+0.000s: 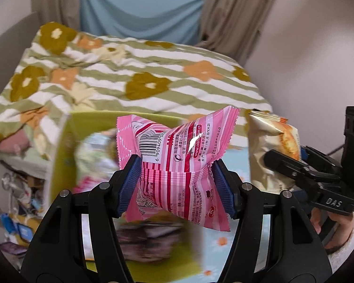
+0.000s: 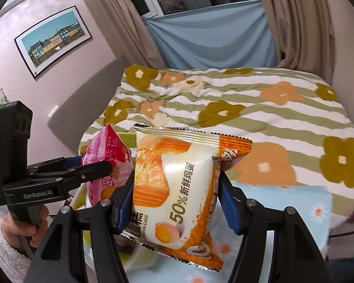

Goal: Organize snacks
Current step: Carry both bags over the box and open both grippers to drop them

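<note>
In the left wrist view, two blue ribbed pads (image 1: 129,184) press in on both sides of a pink striped snack packet (image 1: 177,165), pinching its middle so the left gripper (image 1: 177,184) holds it clear of everything below, in the centre of the frame. In the right wrist view, the right gripper (image 2: 174,202) is clamped the same way on a cream and orange chiffon cake packet (image 2: 177,188), its blue pads (image 2: 229,202) squeezing the wrapper's sides at the centre of the frame. Each view also catches the other gripper at its edge: the cake packet at the right of the left view, the pink packet at the left of the right view. Below the pink packet, at lower left, sits a yellow-green box (image 1: 59,155) holding what seem to be more wrapped snacks, too blurred to name. Under both grippers lies a light blue cloth with daisies (image 2: 295,202). Beyond, across the upper half, spreads a bed with a green striped flowered blanket (image 2: 259,118), then beige curtains (image 2: 302,23), and a framed picture (image 2: 52,40) at upper left.
</note>
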Tool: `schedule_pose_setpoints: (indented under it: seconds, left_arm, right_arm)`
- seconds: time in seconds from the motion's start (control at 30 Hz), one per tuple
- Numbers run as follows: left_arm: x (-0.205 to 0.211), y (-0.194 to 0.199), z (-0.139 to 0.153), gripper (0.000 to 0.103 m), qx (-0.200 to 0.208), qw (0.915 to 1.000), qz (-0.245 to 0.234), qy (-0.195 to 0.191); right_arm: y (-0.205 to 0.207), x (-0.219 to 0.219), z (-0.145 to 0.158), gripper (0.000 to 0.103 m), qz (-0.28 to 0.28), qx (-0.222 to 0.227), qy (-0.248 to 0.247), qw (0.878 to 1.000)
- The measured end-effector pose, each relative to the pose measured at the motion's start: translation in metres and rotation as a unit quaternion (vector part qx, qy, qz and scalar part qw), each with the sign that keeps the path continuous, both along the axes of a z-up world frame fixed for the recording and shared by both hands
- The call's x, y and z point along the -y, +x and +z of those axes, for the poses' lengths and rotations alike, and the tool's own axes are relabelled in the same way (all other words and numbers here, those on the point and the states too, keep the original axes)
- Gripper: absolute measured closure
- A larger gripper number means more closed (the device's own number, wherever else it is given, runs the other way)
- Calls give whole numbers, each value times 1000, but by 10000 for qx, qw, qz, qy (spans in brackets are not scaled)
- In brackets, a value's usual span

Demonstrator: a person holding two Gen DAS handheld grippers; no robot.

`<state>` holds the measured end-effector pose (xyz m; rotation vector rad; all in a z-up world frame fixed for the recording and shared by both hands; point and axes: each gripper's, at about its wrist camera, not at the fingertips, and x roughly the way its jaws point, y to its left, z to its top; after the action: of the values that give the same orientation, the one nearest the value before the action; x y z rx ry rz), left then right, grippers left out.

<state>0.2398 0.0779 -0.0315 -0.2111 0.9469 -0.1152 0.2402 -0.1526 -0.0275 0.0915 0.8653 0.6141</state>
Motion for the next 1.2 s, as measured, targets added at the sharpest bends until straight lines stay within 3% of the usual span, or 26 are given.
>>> schedule_pose_setpoints:
  seconds: [0.2,0.37,0.4,0.47,0.5,0.77,1.2]
  left_arm:
    - [-62,29,-25,42,-245,9990,38,375]
    - [-79,53,-54,40,-546,9980,-153,294]
    - [-81,57,-60,36,-628,9975,-135,295]
    - [-83,60,-66,8,-691,9972,-159,252]
    - [-84,59,-66,1,-647,9976,-167,191]
    - [-95,31,-57,0,-460,9986,-274,-27]
    - [-105,-9,-48,0,-295,9995,-93,45]
  right_arm:
    - [16,-56,-13,44,-4,-96,-22,10000]
    - [26,-81,-31,44,-252,-278,-81,9993]
    - [27,-84,-34,44,-309,-315,-107,9990]
    - [27,-86,-38,44,-381,-360,-154,9985]
    - [27,-87,-40,44,-430,-378,-172,9982]
    - [22,-92,-43,44,-670,-417,-185,9967]
    - [29,-115,-34,43,-677,-318,-184,9970]
